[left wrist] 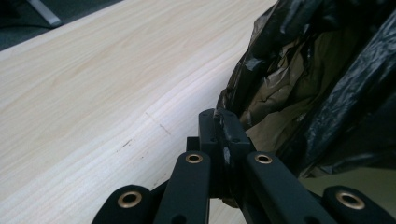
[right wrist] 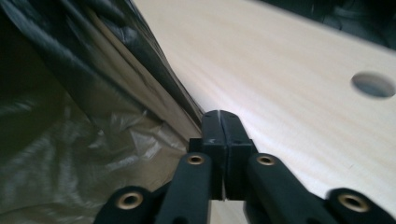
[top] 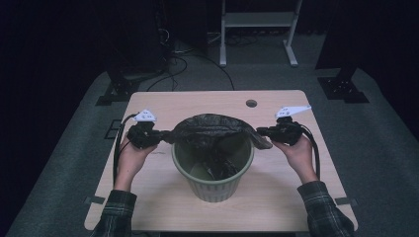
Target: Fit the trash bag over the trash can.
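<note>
Over the green bin [top: 212,170] at the middle of the counter [top: 276,197], the black bag [top: 215,127] is stretched side to side, its mouth spanning rim to rim. The left tool [top: 160,135] pinches the bag's left edge with jaws pressed together; the right tool [top: 262,132] pinches the right edge likewise. The bin lies directly below and between them, equally near both hands, so lowering evenly looks key.

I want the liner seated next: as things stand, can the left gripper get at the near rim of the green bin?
Probably not: the left gripper is shut on the black plastic bag, stretched to the right gripper over the round green plastic bin.
</note>
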The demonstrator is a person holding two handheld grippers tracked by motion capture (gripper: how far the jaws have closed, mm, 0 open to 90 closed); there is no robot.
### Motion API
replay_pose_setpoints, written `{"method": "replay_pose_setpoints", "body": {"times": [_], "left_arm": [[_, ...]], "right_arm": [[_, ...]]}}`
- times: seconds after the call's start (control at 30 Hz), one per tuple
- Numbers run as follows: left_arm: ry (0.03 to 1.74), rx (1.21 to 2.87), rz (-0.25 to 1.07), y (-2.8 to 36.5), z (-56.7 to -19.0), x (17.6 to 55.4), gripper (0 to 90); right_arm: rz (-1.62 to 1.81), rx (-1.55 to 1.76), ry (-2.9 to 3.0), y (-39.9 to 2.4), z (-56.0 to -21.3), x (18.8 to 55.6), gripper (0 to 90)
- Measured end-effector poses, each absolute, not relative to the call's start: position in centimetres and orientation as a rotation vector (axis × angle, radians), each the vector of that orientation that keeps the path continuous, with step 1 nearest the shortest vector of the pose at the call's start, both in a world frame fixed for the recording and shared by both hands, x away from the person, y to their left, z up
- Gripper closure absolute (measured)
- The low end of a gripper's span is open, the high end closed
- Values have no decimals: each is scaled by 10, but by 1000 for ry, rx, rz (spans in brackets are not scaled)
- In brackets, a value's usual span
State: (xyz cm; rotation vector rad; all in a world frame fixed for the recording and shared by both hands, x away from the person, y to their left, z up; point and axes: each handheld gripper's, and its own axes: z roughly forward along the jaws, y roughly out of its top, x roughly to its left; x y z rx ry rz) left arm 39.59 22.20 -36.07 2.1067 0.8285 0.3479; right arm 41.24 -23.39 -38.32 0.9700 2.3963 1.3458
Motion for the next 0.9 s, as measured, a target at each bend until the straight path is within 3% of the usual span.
{"method": "replay_pose_setpoints", "body": {"times": [0.03, 0.37, 0.7, 0.8, 0.9], "left_arm": [[828, 2107, 352, 222, -360, 395, 895], [812, 2108, 353, 220, -358, 393, 895], [802, 2102, 359, 220, -354, 391, 895], [795, 2105, 359, 219, -353, 390, 895], [791, 2108, 358, 218, -353, 390, 895]], "right_arm": [[1370, 974, 2372, -237, -378, 410, 805], [1606, 825, 2278, -247, -308, 374, 644], [1671, 677, 2379, -223, -303, 348, 533], [1654, 648, 2400, -216, -305, 346, 554], [1615, 644, 2409, -211, -307, 346, 731]]}}
